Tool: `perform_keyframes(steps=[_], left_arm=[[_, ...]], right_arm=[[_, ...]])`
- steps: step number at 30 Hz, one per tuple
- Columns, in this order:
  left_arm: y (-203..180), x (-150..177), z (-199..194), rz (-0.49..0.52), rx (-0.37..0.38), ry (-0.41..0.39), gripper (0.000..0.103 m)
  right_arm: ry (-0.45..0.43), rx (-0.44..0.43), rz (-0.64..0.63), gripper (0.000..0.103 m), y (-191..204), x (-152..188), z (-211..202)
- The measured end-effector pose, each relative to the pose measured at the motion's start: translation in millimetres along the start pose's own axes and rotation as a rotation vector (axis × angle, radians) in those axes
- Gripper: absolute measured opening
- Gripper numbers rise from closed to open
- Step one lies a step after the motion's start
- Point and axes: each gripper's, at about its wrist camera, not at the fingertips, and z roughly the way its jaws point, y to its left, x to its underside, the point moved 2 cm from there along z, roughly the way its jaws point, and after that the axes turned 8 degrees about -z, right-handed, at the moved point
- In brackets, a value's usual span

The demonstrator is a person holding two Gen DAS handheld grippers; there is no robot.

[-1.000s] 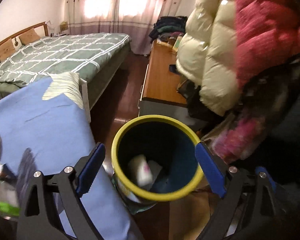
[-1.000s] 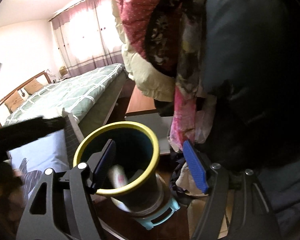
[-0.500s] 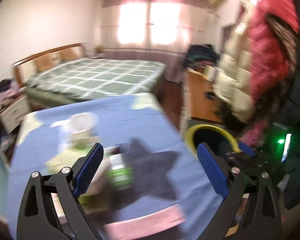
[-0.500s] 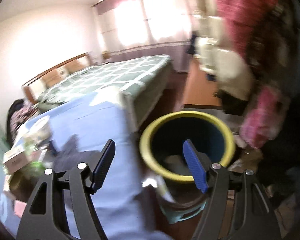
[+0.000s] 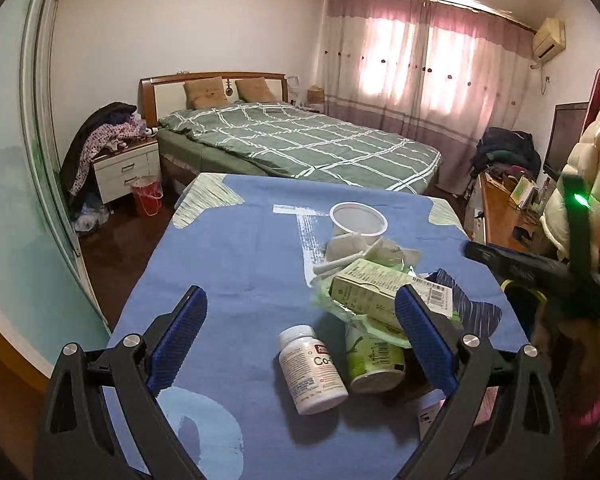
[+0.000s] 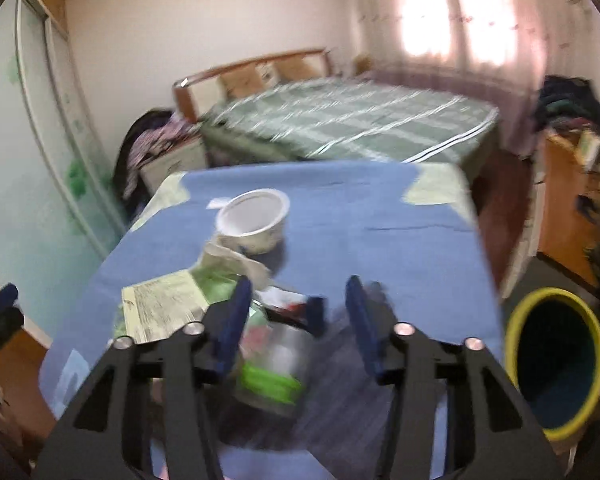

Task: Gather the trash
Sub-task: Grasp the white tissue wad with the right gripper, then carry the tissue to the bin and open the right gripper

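Trash unfinished: pill bottle (image 5: 312, 368), carton (image 5: 384, 292), cup (image 5: 358, 220) remain mid-table (image 5: 228, 264); left gripper (image 5: 300, 340) spread empty, right gripper (image 6: 296, 320) closing, nothing pinched.

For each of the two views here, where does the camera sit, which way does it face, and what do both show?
Left wrist: on the left gripper, angled down over the blue-covered table at a white pill bottle, bed beyond; the right gripper's body shows at right.
Right wrist: on the right gripper, jaws closing with nothing gripped, above the trash pile; yellow-rimmed bin at right.
Shared: table, white cup, bed.
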Motion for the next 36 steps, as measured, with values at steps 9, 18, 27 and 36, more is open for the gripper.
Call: perform_keyframes(steps=[9, 18, 27, 36], left_arm=[[-2.0, -0.8, 25.9, -0.012, 0.002, 0.037, 0.093], [-3.2, 0.9, 35.3, -0.018, 0.001, 0.055, 0.093], [-1.5, 3.0, 39.6, -0.021, 0.003, 0.056, 0.093], [-6.4, 6.2, 34.5, -0.012, 0.015, 0.052, 0.093]], right_arm=[[0.154, -0.143, -0.004, 0.041, 12.2, -28.9, 61.2], [0.242, -0.173, -0.021, 0.035, 23.3, -33.1, 92.1], [0.145, -0.158, -0.033, 0.002, 25.3, -55.1, 60.8], [-0.054, -0.135, 0.001, 0.002, 5.1, -80.7, -22.9]])
